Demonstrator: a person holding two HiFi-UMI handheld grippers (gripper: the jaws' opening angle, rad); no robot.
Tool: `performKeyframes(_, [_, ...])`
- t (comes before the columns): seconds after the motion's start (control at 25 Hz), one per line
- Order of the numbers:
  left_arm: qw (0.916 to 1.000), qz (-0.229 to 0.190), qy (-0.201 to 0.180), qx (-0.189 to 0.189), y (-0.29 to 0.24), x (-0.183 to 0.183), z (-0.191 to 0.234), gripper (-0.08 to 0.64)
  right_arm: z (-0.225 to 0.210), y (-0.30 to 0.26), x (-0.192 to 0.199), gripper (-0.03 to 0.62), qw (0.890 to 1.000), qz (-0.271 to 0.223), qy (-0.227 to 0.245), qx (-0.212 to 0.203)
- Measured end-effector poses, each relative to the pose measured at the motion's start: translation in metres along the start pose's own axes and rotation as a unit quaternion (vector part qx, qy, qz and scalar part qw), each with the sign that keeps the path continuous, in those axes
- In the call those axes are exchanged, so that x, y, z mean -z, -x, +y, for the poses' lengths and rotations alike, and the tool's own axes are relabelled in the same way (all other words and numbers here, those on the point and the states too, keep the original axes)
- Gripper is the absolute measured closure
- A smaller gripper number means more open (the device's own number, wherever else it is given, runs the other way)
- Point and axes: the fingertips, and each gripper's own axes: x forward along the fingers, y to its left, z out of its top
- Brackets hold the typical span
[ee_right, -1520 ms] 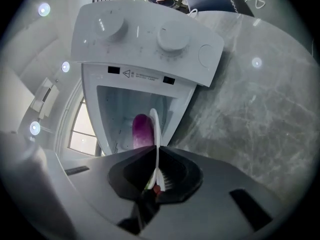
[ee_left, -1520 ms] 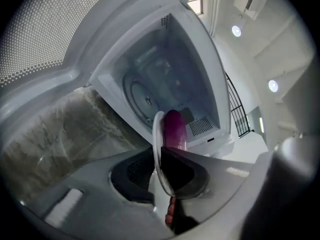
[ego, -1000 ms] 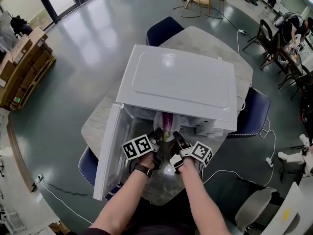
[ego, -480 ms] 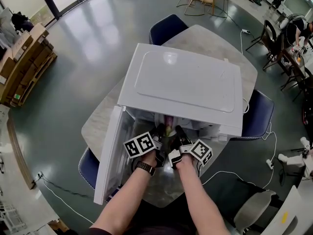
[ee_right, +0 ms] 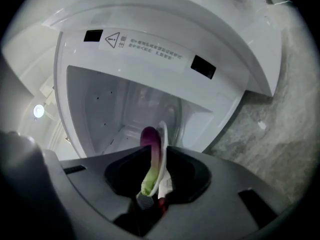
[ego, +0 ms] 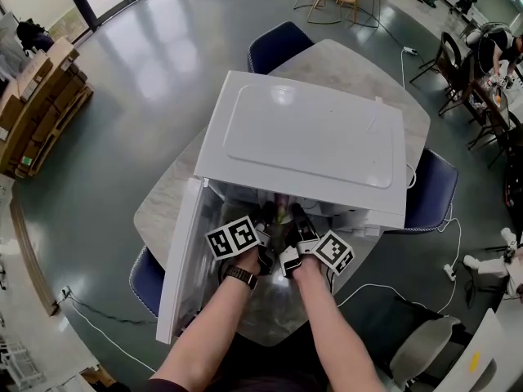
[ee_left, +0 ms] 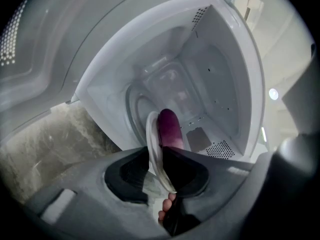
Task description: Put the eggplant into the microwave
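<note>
Seen from above, a white microwave (ego: 306,137) sat on a mottled stone-look table (ego: 163,202), its door (ego: 181,260) swung wide open toward the left of the picture. Two bare forearms reached in from the bottom edge, each hand carrying tongs topped with a black-and-white marker cube, both aimed side by side at the oven's open front. The left tongs (ee_left: 157,166) were closed on the rim of a small white plate (ee_left: 151,144), seen edge-on. The right tongs (ee_right: 156,176) pinched the opposite rim of the same plate, so it hung between the two. The eggplant (ee_left: 169,129) lay on the plate, its purple end pointing into the oven and its pale green stem end near the right tongs' jaws. The plate and eggplant were at the mouth of the white cavity, just under the oven's top edge, with the round glass turntable (ee_left: 136,109) visible beyond them on the cavity floor. Dark blue chairs (ego: 278,43) stood around the table on a glossy grey floor.
</note>
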Motion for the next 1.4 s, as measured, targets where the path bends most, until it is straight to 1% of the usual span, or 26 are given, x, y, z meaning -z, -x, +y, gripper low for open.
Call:
performKeyframes(0.08, [1.0000, -0.002, -0.004, 0.000, 0.000, -0.001, 0.000, 0.512, -0.001, -0.001, 0.002, 0.506, 1.000, 0.003, 0.003, 0.004])
performKeyframes(0.12, [1.0000, -0.002, -0.005, 0.001, 0.001, -0.001, -0.001, 0.500, -0.001, -0.001, 0.002, 0.506, 1.000, 0.003, 0.004, 0.006])
performKeyframes(0.16, [1.0000, -0.002, -0.004, 0.004, 0.001, -0.002, -0.002, 0.449, -0.001, -0.001, 0.002, 0.508, 1.000, 0.001, 0.006, 0.009])
performKeyframes(0.2, [1.0000, -0.001, -0.004, 0.006, 0.001, -0.002, -0.003, 0.430, 0.000, -0.001, 0.001, 0.508, 1.000, 0.000, 0.008, 0.012])
performKeyframes(0.32, [1.0000, -0.001, -0.002, 0.008, 0.002, 0.000, -0.004, 0.430, -0.001, 0.003, 0.000, 0.508, 1.000, -0.005, 0.015, 0.021])
performKeyframes(0.48, [0.9999, -0.011, 0.006, -0.001, 0.010, 0.002, -0.003, 0.430, -0.006, 0.015, 0.000, 0.506, 0.999, -0.014, 0.018, 0.034])
performKeyframes(0.68, [0.9995, -0.023, 0.021, -0.011, 0.025, 0.013, -0.003, 0.430, -0.009, 0.032, 0.006, 0.509, 0.999, -0.021, 0.004, 0.043])
performKeyframes(0.72, [0.9994, -0.025, 0.022, -0.013, 0.028, 0.015, -0.003, 0.430, -0.009, 0.035, 0.008, 0.517, 0.999, -0.021, 0.001, 0.045])
performKeyframes(0.8, [0.9992, -0.026, 0.025, -0.016, 0.035, 0.021, -0.004, 0.431, -0.012, 0.041, 0.013, 0.573, 0.998, -0.019, -0.001, 0.052])
performKeyframes(0.84, [0.9992, -0.025, 0.025, -0.015, 0.038, 0.024, -0.004, 0.431, -0.014, 0.042, 0.015, 0.589, 0.998, -0.015, 0.000, 0.054])
performKeyframes(0.88, [0.9993, -0.023, 0.026, -0.014, 0.039, 0.027, -0.005, 0.431, -0.015, 0.042, 0.018, 0.589, 0.998, -0.008, 0.003, 0.055])
performKeyframes(0.92, [0.9994, -0.021, 0.025, -0.015, 0.039, 0.029, -0.005, 0.433, -0.016, 0.041, 0.021, 0.589, 0.998, 0.001, 0.006, 0.055])
performKeyframes(1.04, [0.9995, -0.006, 0.022, -0.021, 0.038, 0.035, -0.003, 0.552, -0.016, 0.036, 0.029, 0.589, 0.998, 0.033, 0.020, 0.052])
performKeyframes(1.2, [0.9992, 0.022, 0.024, -0.025, 0.032, 0.045, 0.001, 0.552, -0.015, 0.030, 0.035, 0.589, 0.995, 0.070, 0.044, 0.054])
performKeyframes(1.4, [0.9990, 0.031, 0.021, -0.026, 0.023, 0.045, 0.002, 0.552, -0.015, 0.024, 0.034, 0.589, 0.993, 0.085, 0.059, 0.055])
